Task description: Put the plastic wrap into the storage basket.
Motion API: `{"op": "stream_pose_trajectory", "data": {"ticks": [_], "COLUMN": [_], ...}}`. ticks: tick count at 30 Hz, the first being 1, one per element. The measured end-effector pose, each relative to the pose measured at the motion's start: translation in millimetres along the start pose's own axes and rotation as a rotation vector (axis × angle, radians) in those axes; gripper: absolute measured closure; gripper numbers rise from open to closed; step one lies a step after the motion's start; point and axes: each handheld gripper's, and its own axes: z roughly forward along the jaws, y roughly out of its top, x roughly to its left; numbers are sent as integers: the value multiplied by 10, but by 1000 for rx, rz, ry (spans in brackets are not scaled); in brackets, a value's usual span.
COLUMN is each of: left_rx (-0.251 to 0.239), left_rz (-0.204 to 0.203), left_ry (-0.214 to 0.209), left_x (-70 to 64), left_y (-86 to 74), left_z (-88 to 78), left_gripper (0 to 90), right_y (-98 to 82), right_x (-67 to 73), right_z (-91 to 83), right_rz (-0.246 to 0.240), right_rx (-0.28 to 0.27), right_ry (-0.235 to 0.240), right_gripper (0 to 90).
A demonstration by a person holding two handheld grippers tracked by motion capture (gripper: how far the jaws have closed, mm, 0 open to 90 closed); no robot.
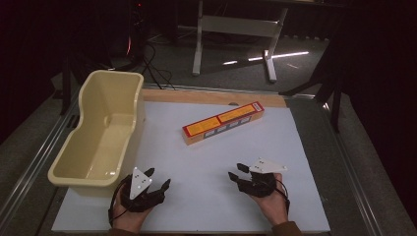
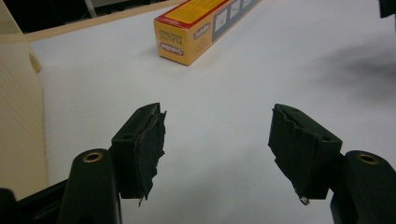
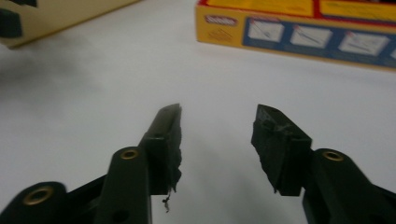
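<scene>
A long yellow and red carton (image 1: 223,122) lies flat on the white table top (image 1: 206,162), angled toward the far right. The left gripper view looks at one end of the carton (image 2: 187,32), and the right gripper view at the carton's (image 3: 299,32) long side. My left gripper (image 1: 157,179) rests near the table's front edge, open, nothing between its jaws (image 2: 217,135). My right gripper (image 1: 237,171) also sits low at the front, open and empty (image 3: 217,126). Both stand well short of the carton.
A cream plastic tub (image 1: 101,132) stands on the left side of the table, its wall close beside my left gripper (image 2: 18,116). A wooden strip (image 1: 211,96) runs along the table's far edge. Beyond it are a white stand (image 1: 236,29) and cables on the floor.
</scene>
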Motion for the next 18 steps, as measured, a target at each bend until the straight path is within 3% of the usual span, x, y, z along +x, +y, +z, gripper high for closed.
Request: {"op": "stream_pose_trajectory", "data": {"ticks": [11,13,18], "left_rx": [-19,-22,-26], "left_rz": [-13,-16,-15], "left_ry": [10,9,9], "left_x": [26,29,32], "left_y": [7,7,9], "left_z": [-36,-37,-39], "left_gripper": [352,352,352], "right_y": [477,589,714], "right_x": [89,111,183], "right_z": [333,438,597], "right_rz": [-24,-21,-43], "right_rx": [-23,-26,-20], "right_ry": [36,32,8], "right_gripper": [724,802,892]}}
